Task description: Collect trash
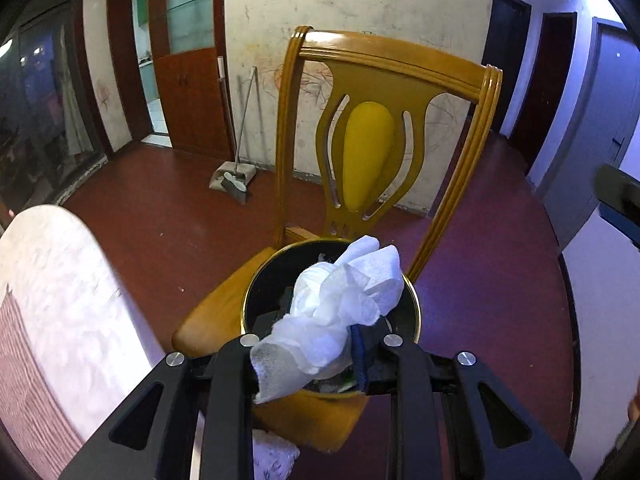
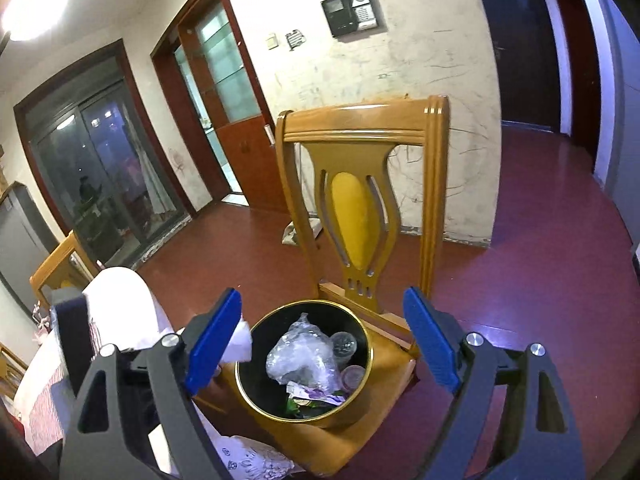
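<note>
The left claw (image 1: 316,344) pinches a crumpled white tissue (image 1: 340,312) and holds it right over the black trash bin (image 2: 304,364). The bin has a gold rim and sits on the seat of a yellow wooden chair (image 2: 360,200). It has a plastic bag (image 2: 300,352) and wrappers inside. The right claw (image 2: 324,344) is spread wide and holds nothing.

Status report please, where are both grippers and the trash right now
Left gripper shut on crumpled tissue, over the black bin. Right gripper open, empty, above the bin on the wooden chair. Bin already holds plastic wrap. Nothing blocking.
</note>
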Motion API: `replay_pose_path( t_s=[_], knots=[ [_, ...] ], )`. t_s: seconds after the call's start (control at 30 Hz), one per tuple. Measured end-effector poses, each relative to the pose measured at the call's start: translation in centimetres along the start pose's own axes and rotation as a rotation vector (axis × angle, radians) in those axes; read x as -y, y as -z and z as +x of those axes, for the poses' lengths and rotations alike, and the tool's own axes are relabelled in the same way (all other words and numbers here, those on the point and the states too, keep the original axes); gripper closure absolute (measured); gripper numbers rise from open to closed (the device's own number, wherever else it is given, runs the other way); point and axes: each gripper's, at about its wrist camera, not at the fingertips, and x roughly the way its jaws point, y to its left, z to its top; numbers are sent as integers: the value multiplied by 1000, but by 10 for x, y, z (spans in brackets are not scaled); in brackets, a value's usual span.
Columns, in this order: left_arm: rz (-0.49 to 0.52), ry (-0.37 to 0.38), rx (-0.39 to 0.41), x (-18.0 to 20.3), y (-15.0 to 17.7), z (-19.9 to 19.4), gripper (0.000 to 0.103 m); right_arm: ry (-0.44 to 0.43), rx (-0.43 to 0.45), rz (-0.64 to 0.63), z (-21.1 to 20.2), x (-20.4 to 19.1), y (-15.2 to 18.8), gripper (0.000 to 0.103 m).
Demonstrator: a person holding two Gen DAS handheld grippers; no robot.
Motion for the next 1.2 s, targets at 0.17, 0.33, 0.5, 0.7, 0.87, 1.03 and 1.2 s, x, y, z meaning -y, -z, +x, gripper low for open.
replay_pose_path(
  t_s=[0.17,0.33,0.5,0.7,0.87,1.03,1.2],
  knots=[
    [37,13,-81,12,-8,32,25,11,-1,10,-3,8,1,20],
    [-4,-31,-69,7,-2,38,6,-1,-4,3,-3,6,2,20],
    [-16,-61,-23,1,-5,21,6,-19,-4,-6,-3,-2,2,20],
    [-26,-80,48,-7,-11,-12,6,-31,-1,-22,-8,-14,1,20],
    [-42,-101,116,-11,-10,-46,6,-31,22,-38,-18,-26,-1,20],
    [-62,-136,196,-16,-12,-88,6,-41,36,-53,-23,-40,-2,19],
    [-78,-203,285,-24,-8,-144,6,-69,53,-71,-31,-60,-3,17]
  ],
)
